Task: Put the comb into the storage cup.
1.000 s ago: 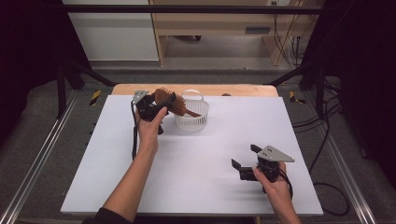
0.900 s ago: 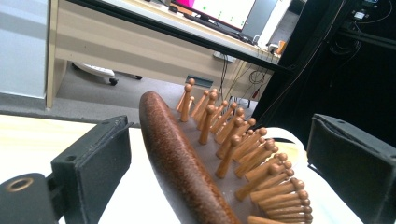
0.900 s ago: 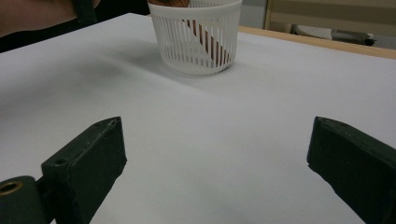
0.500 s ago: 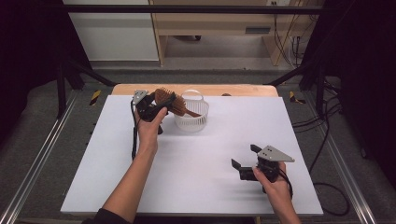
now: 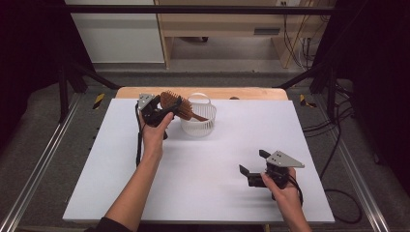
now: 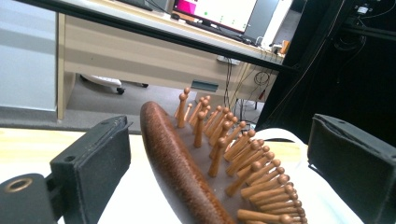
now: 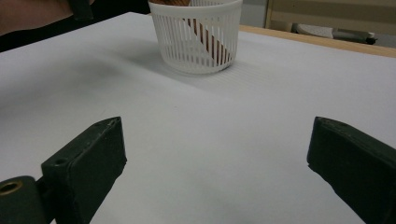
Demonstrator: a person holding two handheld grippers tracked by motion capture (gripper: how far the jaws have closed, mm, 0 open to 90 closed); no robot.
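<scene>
Nothing moved, wooden hairbrush (image 6: 196,158) between parted left hand-held gripper (image 5: 162,112), handle in white basket (image 5: 198,126), right hand-held gripper (image 5: 255,169) apart, no writing.

Bench (image 5: 203,193): covered by a white sheet, a wooden edge left bare at the far side.
Desk (image 6: 140,60): seen beyond the bench.
Monitor (image 6: 215,11): lit, set on the desk.
Cables (image 5: 338,145): laid on the floor, right of the bench.

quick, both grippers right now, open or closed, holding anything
left gripper: open, jaws either side of the wooden hairbrush, not clamping it
right gripper: open, empty
</scene>
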